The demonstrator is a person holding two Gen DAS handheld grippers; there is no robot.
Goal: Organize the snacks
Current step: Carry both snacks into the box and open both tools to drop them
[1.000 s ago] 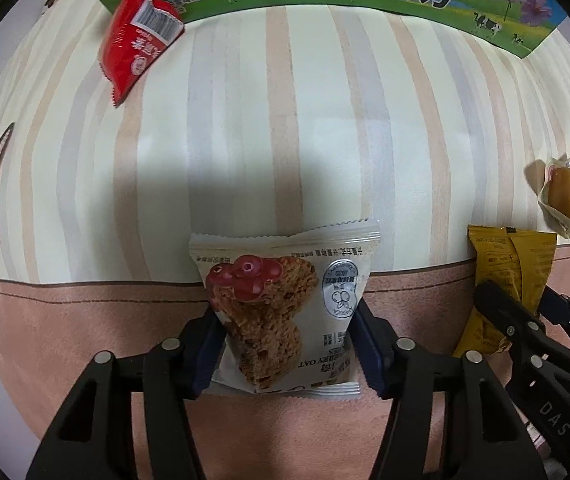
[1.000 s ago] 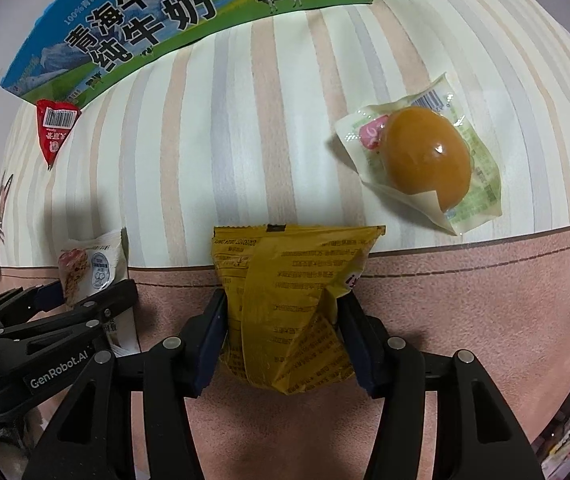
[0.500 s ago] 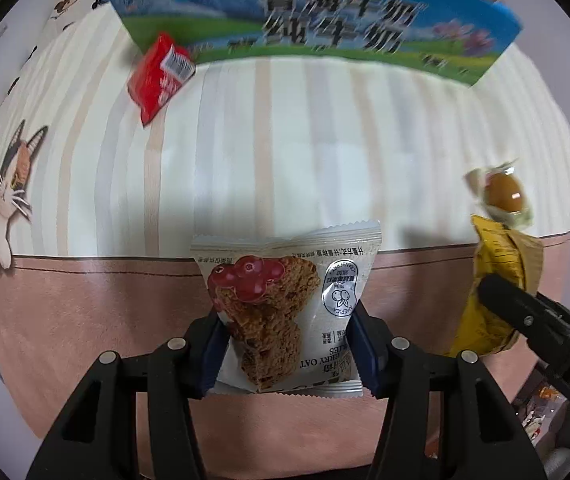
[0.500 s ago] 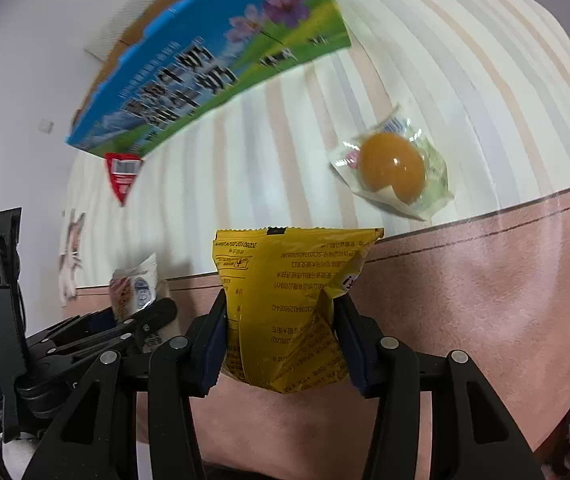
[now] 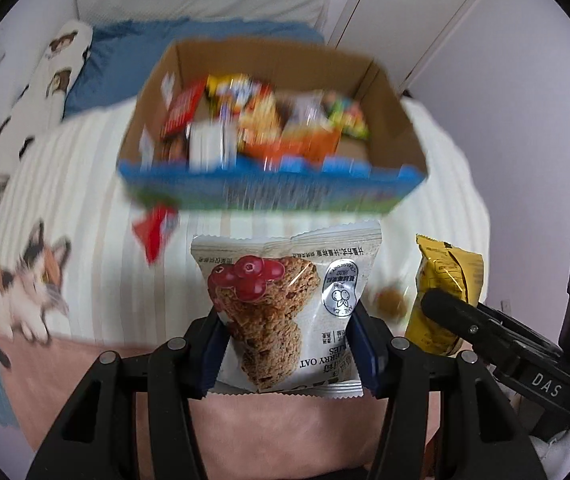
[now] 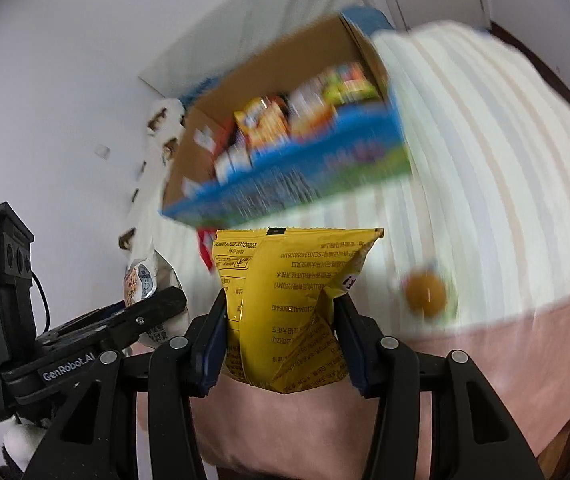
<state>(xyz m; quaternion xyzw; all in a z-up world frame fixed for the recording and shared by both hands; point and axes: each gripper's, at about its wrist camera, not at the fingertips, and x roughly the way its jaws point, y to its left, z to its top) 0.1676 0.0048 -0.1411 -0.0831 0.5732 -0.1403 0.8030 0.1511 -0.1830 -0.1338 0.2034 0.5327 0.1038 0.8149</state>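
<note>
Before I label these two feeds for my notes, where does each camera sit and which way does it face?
Left wrist: sits on the left claw, looks along its fingers at the oat packet it grips, the box beyond; the right claw enters at right.
Right wrist: sits on the right claw, looks at its yellow packet, box beyond; the left claw enters at left.
Shared: box, both packets, wrapped egg, striped bed.

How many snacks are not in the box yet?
4. The oat cookie packet is in the left gripper, the yellow packet in the right gripper. The red packet and wrapped egg lie on the bed. More may be hidden.
</note>
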